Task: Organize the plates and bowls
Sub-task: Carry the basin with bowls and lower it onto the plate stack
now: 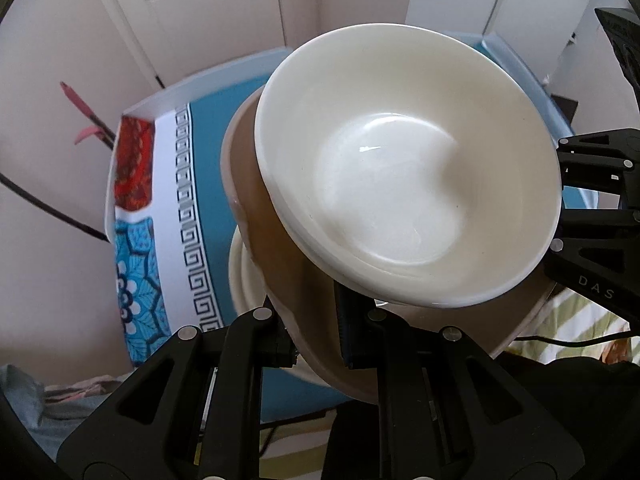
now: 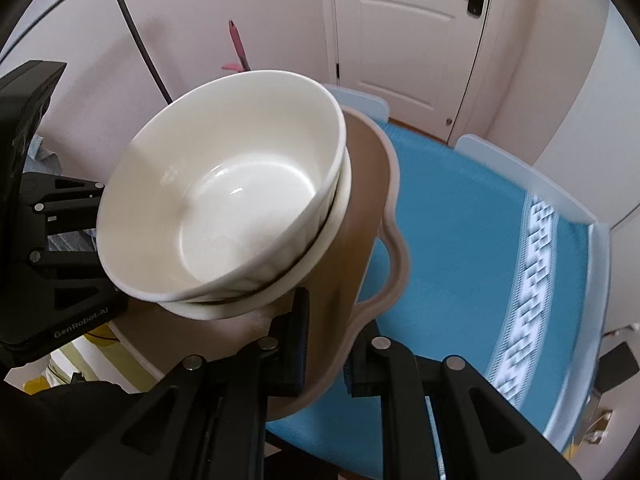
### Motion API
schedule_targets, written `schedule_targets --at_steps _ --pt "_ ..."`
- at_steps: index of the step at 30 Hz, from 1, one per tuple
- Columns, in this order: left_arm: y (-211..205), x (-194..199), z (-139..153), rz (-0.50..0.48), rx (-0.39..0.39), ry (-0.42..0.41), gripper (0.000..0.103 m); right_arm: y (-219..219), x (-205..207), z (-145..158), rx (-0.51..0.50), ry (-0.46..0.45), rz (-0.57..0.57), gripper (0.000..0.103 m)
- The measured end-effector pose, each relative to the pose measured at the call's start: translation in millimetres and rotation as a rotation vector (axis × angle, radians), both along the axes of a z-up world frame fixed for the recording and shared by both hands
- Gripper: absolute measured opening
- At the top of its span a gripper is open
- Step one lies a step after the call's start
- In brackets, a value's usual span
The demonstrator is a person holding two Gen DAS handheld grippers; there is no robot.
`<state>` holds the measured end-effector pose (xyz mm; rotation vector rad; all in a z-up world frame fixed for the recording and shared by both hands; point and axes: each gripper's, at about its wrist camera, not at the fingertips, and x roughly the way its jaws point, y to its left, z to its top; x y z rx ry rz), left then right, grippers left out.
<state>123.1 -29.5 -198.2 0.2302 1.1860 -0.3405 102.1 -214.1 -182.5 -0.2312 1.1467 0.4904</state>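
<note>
Your left gripper (image 1: pixel 318 340) is clamped on the near rim of a beige scalloped plate (image 1: pixel 256 184), and your right gripper (image 2: pixel 326 344) is clamped on the opposite rim of that same plate (image 2: pixel 360 208), so the two hold it tilted above the blue tablecloth (image 2: pixel 460 240). Two nested white bowls sit on the plate, the upper bowl (image 1: pixel 404 184) (image 2: pixel 224 200) inside the lower bowl (image 2: pixel 320 256). In the left wrist view, another cream dish (image 1: pixel 242 280) shows just beyond the plate's edge.
</note>
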Motion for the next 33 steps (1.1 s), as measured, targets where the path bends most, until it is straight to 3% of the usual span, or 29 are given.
schedule_targets --at_steps 6,14,33 --pt "17 1 -27 -0.057 -0.01 0.026 0.012 15 -10 -25 -0.025 0.032 -0.053 0.013" --pt "25 0 -41 -0.079 -0.015 0.055 0.012 19 -8 -43 -0.038 0.057 -0.072 0.013" --pt "15 1 -51 -0.121 0.0 0.098 0.013 20 -4 -51 -0.039 0.115 -0.109 0.013"
